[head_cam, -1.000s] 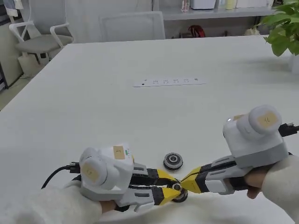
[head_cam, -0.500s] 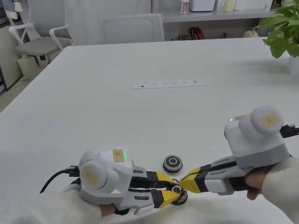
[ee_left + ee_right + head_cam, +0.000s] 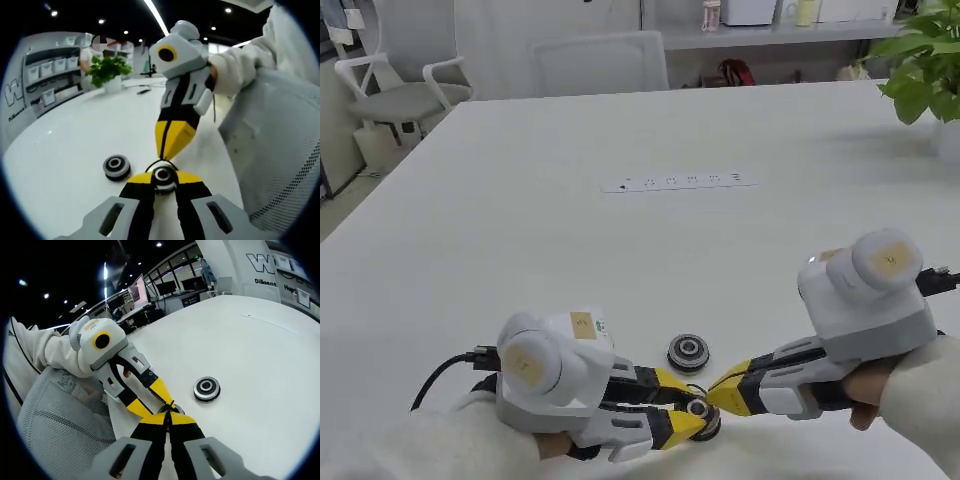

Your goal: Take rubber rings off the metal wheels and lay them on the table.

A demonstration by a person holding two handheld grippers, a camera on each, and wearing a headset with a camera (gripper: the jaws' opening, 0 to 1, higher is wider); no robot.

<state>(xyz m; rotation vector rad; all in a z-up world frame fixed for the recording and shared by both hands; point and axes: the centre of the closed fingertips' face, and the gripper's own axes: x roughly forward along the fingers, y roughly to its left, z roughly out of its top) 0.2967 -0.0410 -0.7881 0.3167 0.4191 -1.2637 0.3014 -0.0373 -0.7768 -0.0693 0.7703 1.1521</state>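
1 wheel (image 3: 163, 175) in L tool (image 3: 163, 179), ring (image 3: 171, 404) in R tool (image 3: 169, 415).

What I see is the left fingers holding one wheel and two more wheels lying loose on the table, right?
Not quite: the head view shows just one loose wheel on the table. The left fingers do hold the other wheel.

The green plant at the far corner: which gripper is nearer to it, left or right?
Right. The right gripper, pinching the rubber ring, is on the plant's side, well short of it; the left gripper, shut on the wheel, sits farther left.
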